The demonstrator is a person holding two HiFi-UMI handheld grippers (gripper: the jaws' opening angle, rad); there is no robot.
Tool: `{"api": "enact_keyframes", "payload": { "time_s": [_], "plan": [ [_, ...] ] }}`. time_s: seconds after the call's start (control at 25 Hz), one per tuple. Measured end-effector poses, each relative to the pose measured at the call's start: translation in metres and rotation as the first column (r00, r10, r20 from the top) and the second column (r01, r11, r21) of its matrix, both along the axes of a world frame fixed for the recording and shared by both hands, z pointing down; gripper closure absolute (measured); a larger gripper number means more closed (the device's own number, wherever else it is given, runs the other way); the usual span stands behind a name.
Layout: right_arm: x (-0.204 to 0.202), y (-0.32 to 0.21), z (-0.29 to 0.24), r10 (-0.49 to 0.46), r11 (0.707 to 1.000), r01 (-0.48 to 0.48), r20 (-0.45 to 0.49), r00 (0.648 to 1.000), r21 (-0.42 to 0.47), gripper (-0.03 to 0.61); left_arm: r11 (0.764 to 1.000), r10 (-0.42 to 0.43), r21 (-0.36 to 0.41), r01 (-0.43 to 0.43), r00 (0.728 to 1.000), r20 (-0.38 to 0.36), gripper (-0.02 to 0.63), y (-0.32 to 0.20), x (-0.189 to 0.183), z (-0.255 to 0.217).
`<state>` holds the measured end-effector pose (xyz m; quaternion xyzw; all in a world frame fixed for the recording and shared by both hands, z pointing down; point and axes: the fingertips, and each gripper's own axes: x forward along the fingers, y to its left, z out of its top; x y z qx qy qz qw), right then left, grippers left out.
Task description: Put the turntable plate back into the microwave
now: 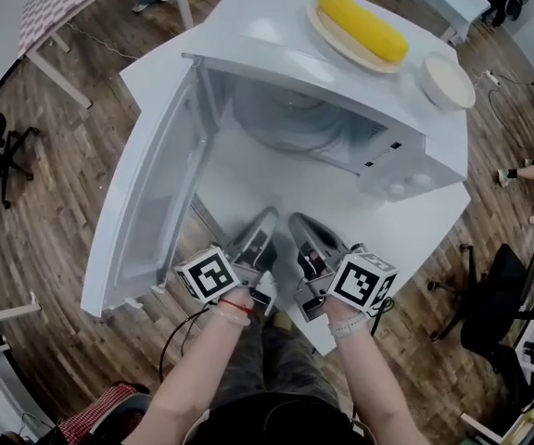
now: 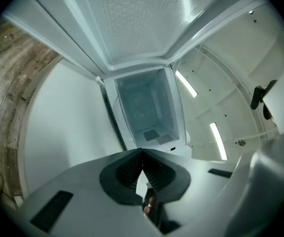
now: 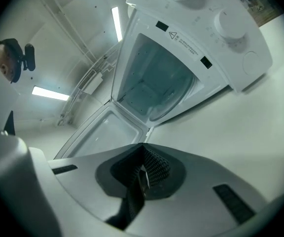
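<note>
We see the microwave (image 1: 276, 40) on the white table (image 1: 156, 63) with its door (image 1: 146, 202) swung wide. The turntable plate (image 1: 290, 123) appears to lie inside already. Both the left hand-held gripper (image 2: 142, 152) and the right hand-held gripper (image 3: 143, 147) are clenched on nothing. We judge the risks to be a plate sitting off its hub, and a shove on the door jolting the corn (image 1: 362, 26) on top.

Corn (image 1: 362, 26) on a plate (image 1: 325, 33), white bowl (image 1: 448, 82), office chair (image 1: 494, 295)

One microwave (image 1: 401, 170), two tongs (image 1: 269, 215) (image 1: 297, 221), perhaps two plates (image 1: 334, 37) (image 1: 448, 82)
</note>
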<state>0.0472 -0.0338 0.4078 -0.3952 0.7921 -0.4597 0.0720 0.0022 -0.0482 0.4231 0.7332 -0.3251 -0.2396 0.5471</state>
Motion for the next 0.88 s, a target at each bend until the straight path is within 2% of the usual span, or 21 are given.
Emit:
{"api": "enact_keyframes", "payload": {
  "time_s": [0.32, 0.56, 0.88],
  "plan": [
    [0.005, 0.036, -0.005, -0.032, 0.999, 0.035, -0.071, 0.997, 0.032, 0.558, 0.999, 0.03, 0.03, -0.032, 0.998, 0.047, 0.601, 0.036, 0.008, -0.008],
    [0.008, 0.059, -0.009, -0.067, 0.993, 0.082, -0.165, 0.984, 0.085, 0.558, 0.994, 0.043, 0.089, -0.057, 0.989, 0.145, 0.601, 0.059, 0.015, -0.019],
    [0.01, 0.09, -0.022, -0.088, 0.986, 0.113, -0.193, 0.977, 0.121, 0.558, 0.991, 0.037, 0.12, -0.061, 0.981, 0.191, 0.601, 0.094, 0.024, -0.033]
  ]
}}
